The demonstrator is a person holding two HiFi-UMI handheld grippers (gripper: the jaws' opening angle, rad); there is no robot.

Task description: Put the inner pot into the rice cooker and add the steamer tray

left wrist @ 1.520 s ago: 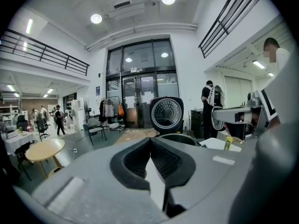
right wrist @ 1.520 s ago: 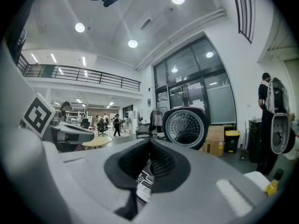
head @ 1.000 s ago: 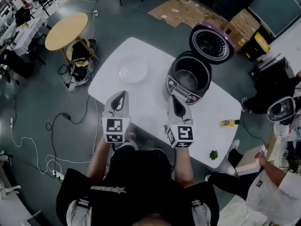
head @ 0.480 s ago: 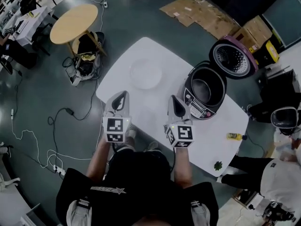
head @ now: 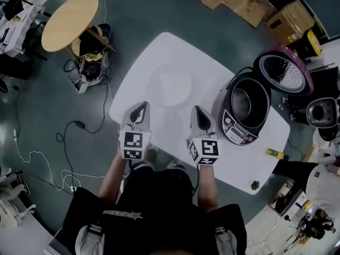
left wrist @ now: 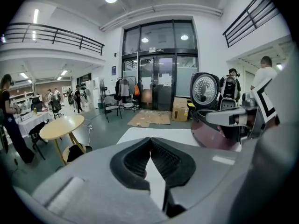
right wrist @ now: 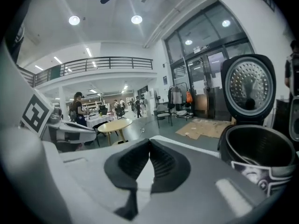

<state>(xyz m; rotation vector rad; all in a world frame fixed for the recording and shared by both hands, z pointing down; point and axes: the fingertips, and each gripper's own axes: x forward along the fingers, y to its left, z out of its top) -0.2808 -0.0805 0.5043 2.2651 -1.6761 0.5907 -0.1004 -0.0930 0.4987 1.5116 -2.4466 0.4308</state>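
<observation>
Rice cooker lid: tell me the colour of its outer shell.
Purple, showing around the edge of the open lid; clearest in the head view.

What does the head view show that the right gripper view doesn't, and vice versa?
Head view only: the translucent round tray lying on the white table, and a small yellow object near the table's edge. Right gripper view only: the upper balcony railing and the tall glass doors. Both: the dark rice cooker with its lid open, the round wooden table, and the right tongs, shut with nothing between them.
</observation>
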